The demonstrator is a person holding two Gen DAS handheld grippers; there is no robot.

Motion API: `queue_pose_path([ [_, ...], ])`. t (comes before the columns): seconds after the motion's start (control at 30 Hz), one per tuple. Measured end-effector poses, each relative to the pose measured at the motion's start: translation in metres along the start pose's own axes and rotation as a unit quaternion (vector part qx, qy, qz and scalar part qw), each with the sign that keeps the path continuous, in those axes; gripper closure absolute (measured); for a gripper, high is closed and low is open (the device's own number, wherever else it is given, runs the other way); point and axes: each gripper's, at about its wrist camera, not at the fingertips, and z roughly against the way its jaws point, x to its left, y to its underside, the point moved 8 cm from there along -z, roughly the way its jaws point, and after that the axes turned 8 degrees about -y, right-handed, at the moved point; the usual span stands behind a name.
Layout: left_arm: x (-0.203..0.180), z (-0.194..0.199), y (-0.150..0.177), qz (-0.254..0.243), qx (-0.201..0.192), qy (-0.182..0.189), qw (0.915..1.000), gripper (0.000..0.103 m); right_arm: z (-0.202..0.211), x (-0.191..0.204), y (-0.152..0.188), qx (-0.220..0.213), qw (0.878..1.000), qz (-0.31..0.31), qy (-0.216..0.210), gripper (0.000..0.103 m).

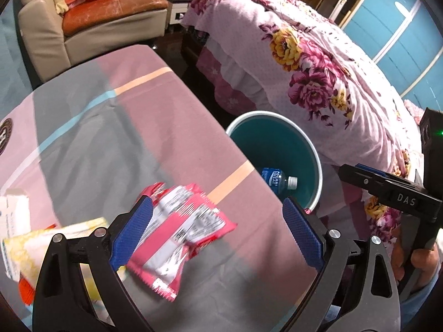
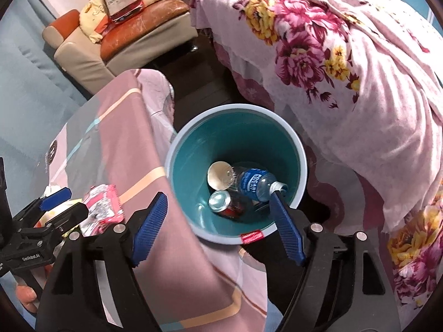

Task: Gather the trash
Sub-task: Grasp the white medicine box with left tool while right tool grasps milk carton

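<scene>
The bin is the landmark here: it is standing on the floor just beside the counter, between the counter's edge and the flowered bed. A bottle, a can and a paper cup are already lying at its bottom.

The right claw is hanging over the bin with its blue pads spread wide and nothing between them, so it looks to be free.

The left claw is hovering over the counter, on the side away from the bin, also spread wide and pinching nothing. The pink snack wrapper is lying flat on the cloth between its pads, touching or nearly touching the left pad; blur keeps me from telling which. The wrapper's long axis is running slantwise, from its lower end near the claw's body up toward the bin.

The left claw is plainly the nearer one to the wrapper. In my judgement, the coming move depends on closing across the wrapper's narrow width, then carrying it toward the bin. A yellow packet and a white box are also lying on the counter, farther from the bin.
</scene>
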Motion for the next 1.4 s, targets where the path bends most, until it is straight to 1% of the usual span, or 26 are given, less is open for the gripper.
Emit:
queue_pose_path([
  [0.23, 0.031, 0.032, 0.02, 0.016, -0.019, -0.018, 0.9995, 0.008, 0.01, 0.036, 0.015, 0.002, 0.999, 0.029, -0.012, 0.028],
  [0.43, 0.063, 0.06, 0.043, 0.026, -0.033, -0.041, 0.9983, 0.008, 0.007, 0.071, 0.041, 0.021, 0.998, 0.062, -0.023, 0.027],
  [0.57, 0.091, 0.078, 0.061, 0.033, -0.038, -0.064, 0.9967, 0.008, 0.001, 0.093, 0.056, 0.037, 0.995, 0.085, -0.03, 0.027],
  [0.63, 0.109, 0.087, 0.07, 0.045, -0.042, -0.07, 0.9957, 0.008, -0.004, 0.105, 0.062, 0.046, 0.994, 0.096, -0.033, 0.027],
  [0.77, 0.141, 0.095, 0.088, 0.065, -0.04, -0.084, 0.9935, 0.008, -0.009, 0.127, 0.071, 0.058, 0.99, 0.119, -0.038, 0.027],
  [1.03, 0.188, 0.093, 0.119, 0.092, -0.024, -0.104, 0.99, 0.007, -0.02, 0.16, 0.085, 0.082, 0.983, 0.16, -0.035, 0.027],
  [1.1, 0.203, 0.094, 0.124, 0.104, -0.024, -0.106, 0.9887, 0.007, -0.022, 0.173, 0.086, 0.089, 0.98, 0.173, -0.037, 0.027],
  [1.2, 0.224, 0.096, 0.129, 0.116, -0.027, -0.112, 0.9865, 0.007, -0.027, 0.202, 0.093, 0.104, 0.972, 0.206, -0.047, 0.027],
  [1.33, 0.251, 0.095, 0.135, 0.136, -0.026, -0.117, 0.9834, 0.007, -0.034, 0.25, 0.101, 0.122, 0.954, 0.265, -0.067, 0.027],
  [1.4, 0.265, 0.092, 0.14, 0.148, -0.021, -0.119, 0.9817, 0.007, -0.04, 0.271, 0.106, 0.135, 0.945, 0.288, -0.079, 0.03],
])
